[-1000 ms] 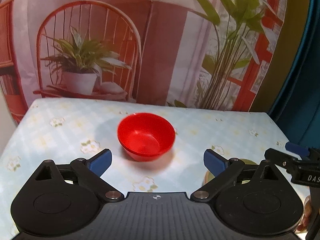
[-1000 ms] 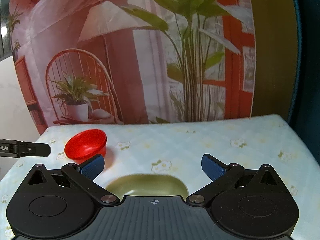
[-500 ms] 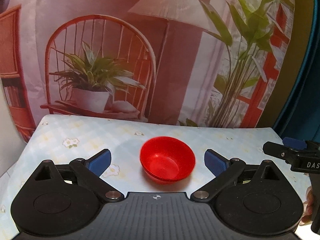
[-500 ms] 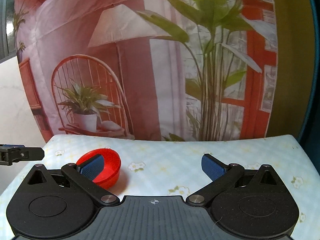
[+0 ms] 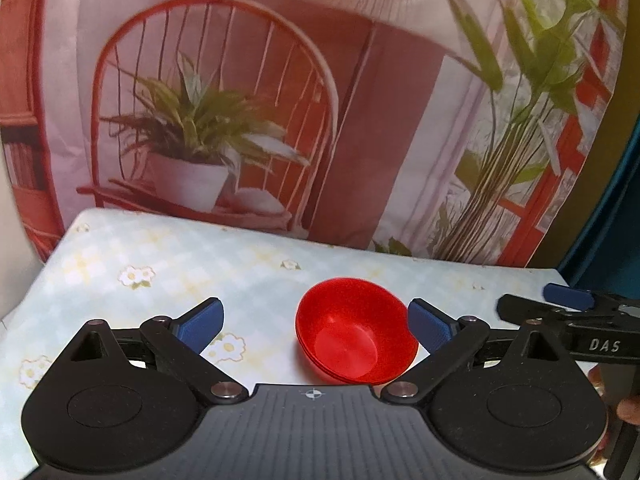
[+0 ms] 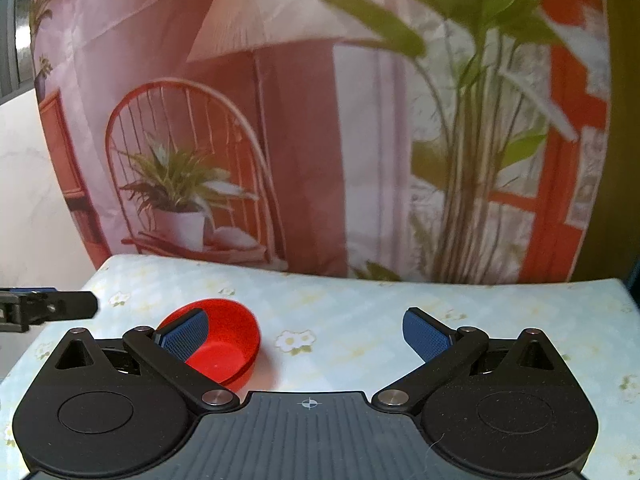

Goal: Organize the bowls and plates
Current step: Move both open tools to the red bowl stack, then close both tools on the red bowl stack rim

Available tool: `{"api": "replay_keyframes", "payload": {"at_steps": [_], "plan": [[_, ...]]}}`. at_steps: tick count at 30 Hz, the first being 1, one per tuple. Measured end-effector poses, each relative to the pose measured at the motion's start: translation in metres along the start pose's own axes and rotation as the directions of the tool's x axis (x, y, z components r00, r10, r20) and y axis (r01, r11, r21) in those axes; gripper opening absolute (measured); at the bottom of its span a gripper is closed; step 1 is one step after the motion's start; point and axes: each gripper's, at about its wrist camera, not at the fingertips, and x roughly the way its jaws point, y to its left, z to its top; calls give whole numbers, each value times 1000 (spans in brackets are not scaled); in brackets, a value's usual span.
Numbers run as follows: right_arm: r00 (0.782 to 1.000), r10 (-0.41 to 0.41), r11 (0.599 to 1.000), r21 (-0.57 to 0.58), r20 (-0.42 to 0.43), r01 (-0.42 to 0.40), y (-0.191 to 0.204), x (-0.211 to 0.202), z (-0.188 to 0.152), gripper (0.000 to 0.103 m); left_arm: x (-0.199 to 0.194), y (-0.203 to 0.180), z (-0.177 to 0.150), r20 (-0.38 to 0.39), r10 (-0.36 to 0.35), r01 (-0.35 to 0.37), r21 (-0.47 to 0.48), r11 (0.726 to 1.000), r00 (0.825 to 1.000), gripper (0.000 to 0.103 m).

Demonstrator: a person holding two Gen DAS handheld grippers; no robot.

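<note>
A red bowl (image 5: 356, 332) sits upright on the flowered tablecloth (image 5: 160, 264). In the left wrist view it lies between the fingers, close to the right blue pad (image 5: 430, 326). My left gripper (image 5: 316, 322) is open and holds nothing. In the right wrist view the red bowl (image 6: 228, 344) lies at the left, partly behind the left blue pad (image 6: 186, 336). My right gripper (image 6: 306, 334) is open and holds nothing. The right gripper's finger shows at the right of the left wrist view (image 5: 560, 308); the left gripper's finger shows at the left of the right wrist view (image 6: 44, 308).
A printed backdrop (image 5: 320, 100) with a chair, lamp and plants hangs right behind the table's far edge. The table's left edge (image 5: 36, 292) drops off beside a pale wall. A dark teal curtain (image 5: 624, 208) stands at the right.
Both grippers have pulled back and tilted upward. The red bowl has shifted right and lower in both views. The olive dish under the right gripper has left view.
</note>
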Motion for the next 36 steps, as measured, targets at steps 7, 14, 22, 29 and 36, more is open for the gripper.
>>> {"api": "replay_keyframes", "payload": {"at_steps": [7, 14, 22, 29, 36], "plan": [[994, 30, 999, -28, -107, -33, 17, 50, -7, 90, 45, 8, -9, -82, 6, -8, -28, 1000, 997, 84], [978, 62, 996, -52, -200, -73, 20, 87, -14, 76, 65, 10, -12, -119, -4, 3, -6, 1000, 993, 79], [967, 94, 995, 5, -238, -95, 16, 106, -14, 69, 89, 13, -17, -175, 5, -13, -46, 999, 985, 68], [955, 107, 994, -2, -275, -111, 21, 118, -17, 56, 98, 20, -23, -205, -7, -5, -60, 998, 979, 36], [941, 155, 988, 35, -302, -151, 23, 126, -22, 29, 99, 13, -23, -203, -29, 20, -45, 999, 979, 23]]}}
